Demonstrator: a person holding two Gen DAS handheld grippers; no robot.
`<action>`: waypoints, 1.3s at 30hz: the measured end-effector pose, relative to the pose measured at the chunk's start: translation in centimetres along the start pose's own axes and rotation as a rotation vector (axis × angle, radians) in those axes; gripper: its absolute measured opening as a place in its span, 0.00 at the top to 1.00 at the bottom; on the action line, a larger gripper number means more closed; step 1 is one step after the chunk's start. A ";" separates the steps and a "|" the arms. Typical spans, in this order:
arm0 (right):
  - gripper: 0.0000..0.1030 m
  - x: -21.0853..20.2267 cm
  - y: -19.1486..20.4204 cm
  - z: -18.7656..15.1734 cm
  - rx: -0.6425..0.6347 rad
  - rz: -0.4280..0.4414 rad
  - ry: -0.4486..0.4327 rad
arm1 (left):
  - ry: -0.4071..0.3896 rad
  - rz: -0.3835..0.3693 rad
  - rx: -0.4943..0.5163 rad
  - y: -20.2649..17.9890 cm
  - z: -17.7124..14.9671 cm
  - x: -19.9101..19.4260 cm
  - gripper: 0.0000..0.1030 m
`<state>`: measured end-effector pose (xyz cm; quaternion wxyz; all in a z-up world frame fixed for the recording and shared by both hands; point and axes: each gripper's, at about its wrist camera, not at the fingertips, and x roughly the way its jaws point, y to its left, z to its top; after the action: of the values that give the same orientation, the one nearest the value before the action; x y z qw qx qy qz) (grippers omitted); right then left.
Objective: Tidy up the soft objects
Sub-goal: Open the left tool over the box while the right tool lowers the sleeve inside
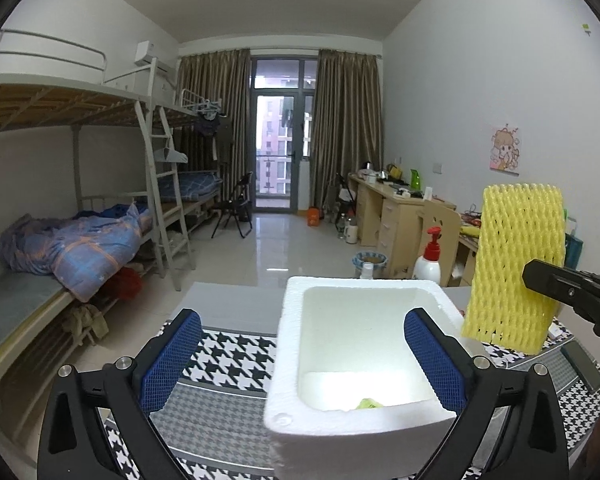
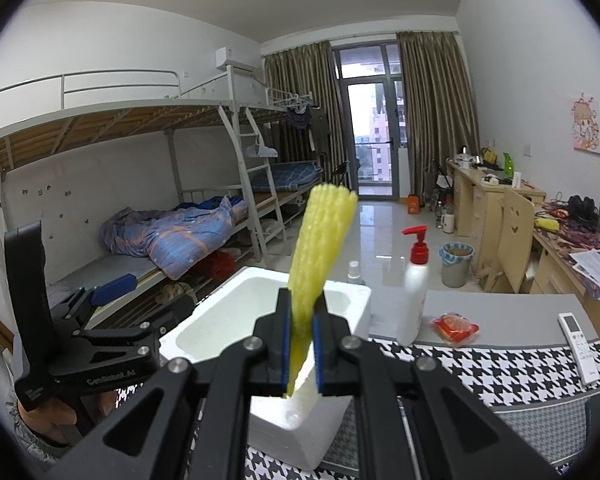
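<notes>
Above the white foam box (image 2: 260,320), right hand-held gripper (image 2: 300,340) pinches yellow foam net (image 2: 324,240); left hand-held gripper (image 1: 300,360), at 9 o'clock, spread around box's near wall.

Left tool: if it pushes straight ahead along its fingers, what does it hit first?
Likely the white foam box. The open left tool already has its blue-padded fingers on either side of the box's near part, so its near wall comes first. Depth is uncertain.

White-walled dorm room: bunk beds (image 1: 80,128) left, wooden desks (image 1: 396,208) right, curtained balcony door (image 1: 280,136) beyond glossy tiled floor (image 1: 276,248).
</notes>
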<state>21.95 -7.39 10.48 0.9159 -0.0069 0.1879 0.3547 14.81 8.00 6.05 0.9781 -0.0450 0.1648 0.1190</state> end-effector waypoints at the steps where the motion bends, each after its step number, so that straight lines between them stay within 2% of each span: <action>1: 0.88 0.2 0.2 0.0 -0.003 0.005 0.004 | 0.000 0.004 -0.003 0.2 0.0 -0.1 0.01; 16: 0.88 2.5 1.3 -0.1 -0.009 0.059 0.070 | -0.012 0.022 -0.013 2.3 -0.9 -1.2 0.01; 39: 0.88 6.3 2.7 -0.9 -0.017 0.054 0.199 | 0.022 0.008 -0.026 3.9 -2.3 -0.9 0.01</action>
<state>24.14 -1.42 7.74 0.8828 -0.0447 0.2750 0.3783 12.29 11.25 4.04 0.9751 -0.0583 0.1741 0.1246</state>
